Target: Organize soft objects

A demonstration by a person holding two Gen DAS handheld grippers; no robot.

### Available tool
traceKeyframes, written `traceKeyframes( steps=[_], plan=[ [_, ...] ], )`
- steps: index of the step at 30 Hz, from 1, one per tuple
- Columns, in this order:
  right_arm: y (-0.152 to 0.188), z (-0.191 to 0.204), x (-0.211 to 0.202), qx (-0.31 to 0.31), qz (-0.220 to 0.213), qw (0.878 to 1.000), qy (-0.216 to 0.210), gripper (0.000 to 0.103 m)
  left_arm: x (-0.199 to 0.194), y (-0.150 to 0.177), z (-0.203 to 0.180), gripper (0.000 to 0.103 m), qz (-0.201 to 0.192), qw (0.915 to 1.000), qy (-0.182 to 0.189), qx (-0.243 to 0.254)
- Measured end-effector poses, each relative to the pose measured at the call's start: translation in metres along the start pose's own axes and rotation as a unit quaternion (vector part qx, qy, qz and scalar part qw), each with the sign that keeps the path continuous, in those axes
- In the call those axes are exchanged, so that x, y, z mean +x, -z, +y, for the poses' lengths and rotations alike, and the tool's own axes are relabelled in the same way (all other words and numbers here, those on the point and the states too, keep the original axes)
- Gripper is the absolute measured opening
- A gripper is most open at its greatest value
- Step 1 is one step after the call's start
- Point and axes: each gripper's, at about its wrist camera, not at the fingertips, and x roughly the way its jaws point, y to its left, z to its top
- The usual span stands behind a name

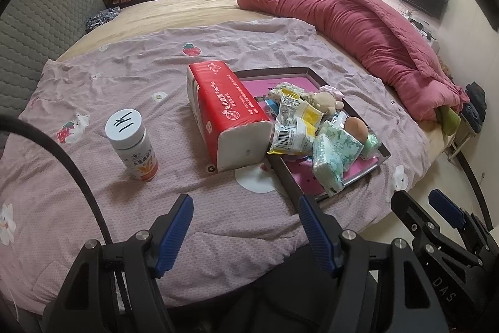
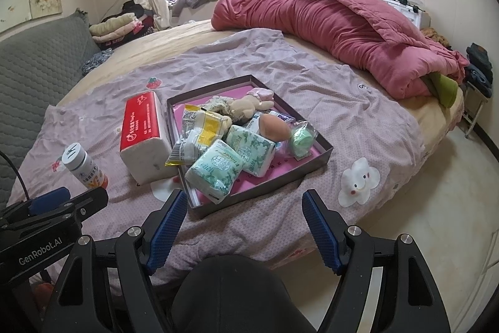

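A shallow dark tray (image 2: 324,149) (image 1: 293,186) with a pink floor sits on the lilac bedsheet. It holds green tissue packs (image 2: 215,169) (image 1: 327,167), yellow-white snack packets (image 2: 202,127) (image 1: 296,127), a beige plush toy (image 2: 243,108) (image 1: 327,99), a tan sponge egg (image 2: 273,127) (image 1: 355,127) and a green roll (image 2: 301,141). A red tissue pack (image 2: 143,130) (image 1: 230,114) lies just left of the tray. Left of that stands a white bottle (image 2: 82,166) (image 1: 132,142). My left gripper (image 1: 244,217) and right gripper (image 2: 241,213) hover open and empty over the near edge of the bed.
A crumpled pink quilt (image 2: 343,30) lies along the far right of the bed. A grey padded headboard (image 1: 40,21) runs along the left. Folded clothes (image 2: 118,25) are stacked near the window. Pale floor (image 2: 436,208) lies beyond the bed at right.
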Motion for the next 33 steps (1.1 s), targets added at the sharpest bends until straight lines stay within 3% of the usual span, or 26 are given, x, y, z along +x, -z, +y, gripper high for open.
traceKeyframes(
  steps=[33],
  plan=[
    [-0.0005,0.0012,0.0006,-0.005,0.001,1.0,0.003,0.077,-0.0003,-0.0012,0.0028,0.07,-0.003,1.0,-0.009,-0.002]
  ],
)
